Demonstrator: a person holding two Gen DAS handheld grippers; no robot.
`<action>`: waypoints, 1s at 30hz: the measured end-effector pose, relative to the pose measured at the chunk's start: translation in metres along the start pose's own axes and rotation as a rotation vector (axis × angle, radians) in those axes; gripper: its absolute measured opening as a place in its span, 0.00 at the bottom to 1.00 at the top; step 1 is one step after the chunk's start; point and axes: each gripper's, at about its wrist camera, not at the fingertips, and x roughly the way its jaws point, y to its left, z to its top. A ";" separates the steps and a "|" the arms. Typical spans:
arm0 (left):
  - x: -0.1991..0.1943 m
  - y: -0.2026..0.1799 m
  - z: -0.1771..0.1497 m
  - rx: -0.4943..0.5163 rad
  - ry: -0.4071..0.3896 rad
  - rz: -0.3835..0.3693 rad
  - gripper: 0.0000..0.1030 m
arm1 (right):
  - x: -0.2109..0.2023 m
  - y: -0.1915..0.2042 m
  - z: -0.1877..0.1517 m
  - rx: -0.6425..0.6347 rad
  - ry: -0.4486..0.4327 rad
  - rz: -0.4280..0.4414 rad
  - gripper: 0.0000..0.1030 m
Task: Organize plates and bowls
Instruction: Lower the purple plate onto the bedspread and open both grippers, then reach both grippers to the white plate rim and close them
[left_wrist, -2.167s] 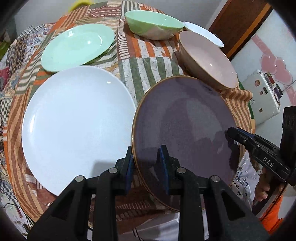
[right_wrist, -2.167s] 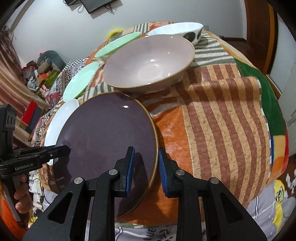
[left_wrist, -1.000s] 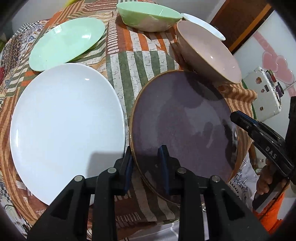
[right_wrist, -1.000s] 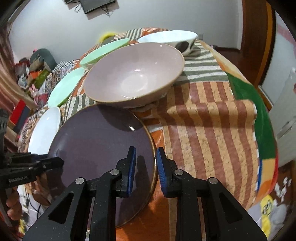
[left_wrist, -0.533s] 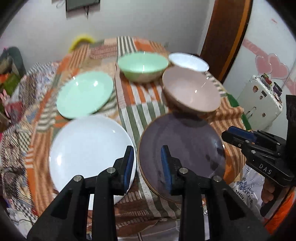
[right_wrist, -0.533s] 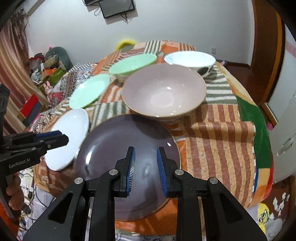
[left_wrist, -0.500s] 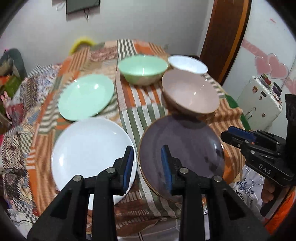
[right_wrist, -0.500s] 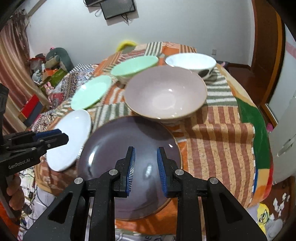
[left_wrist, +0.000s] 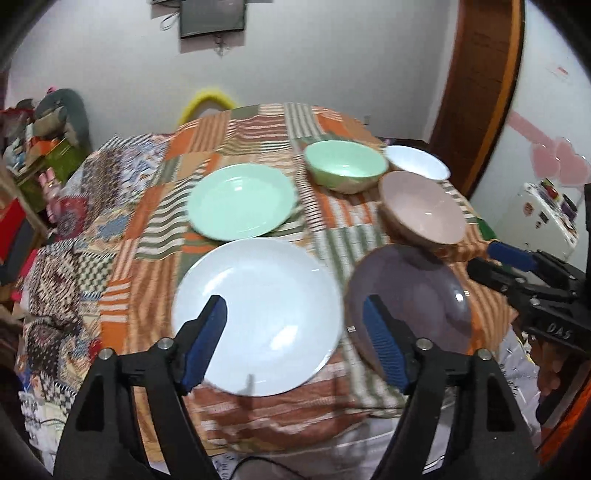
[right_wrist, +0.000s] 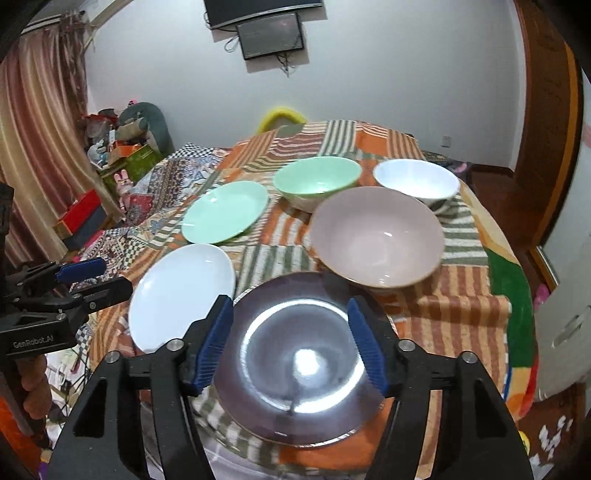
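While the purple plate (right_wrist: 299, 365) lies flat at the counter's (right_wrist: 465, 295) near edge, touching the pink bowl (right_wrist: 376, 236) behind it, nothing is gripped. The white plate (left_wrist: 258, 314) lies just beside it. Both the left gripper (left_wrist: 295, 339) and right gripper (right_wrist: 291, 343) are seen opening, empty, above the plates.

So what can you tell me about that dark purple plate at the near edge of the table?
The purple plate is round, shallow and glossy, like glazed ceramic, with a thin golden-brown rim. It lies flat and empty on the striped patchwork tablecloth near the table's front edge, catching a bright glare. The white plate lies beside it, the pink bowl just behind. Whether the bowl touches it is unclear. Neither gripper holds it.
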 end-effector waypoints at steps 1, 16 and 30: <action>0.000 0.009 -0.002 -0.015 0.004 0.006 0.77 | 0.003 0.003 0.001 -0.006 0.003 0.005 0.61; 0.040 0.101 -0.034 -0.193 0.088 0.037 0.77 | 0.066 0.051 0.009 -0.089 0.111 0.050 0.61; 0.080 0.126 -0.047 -0.227 0.129 -0.016 0.36 | 0.120 0.062 0.009 -0.104 0.219 0.086 0.43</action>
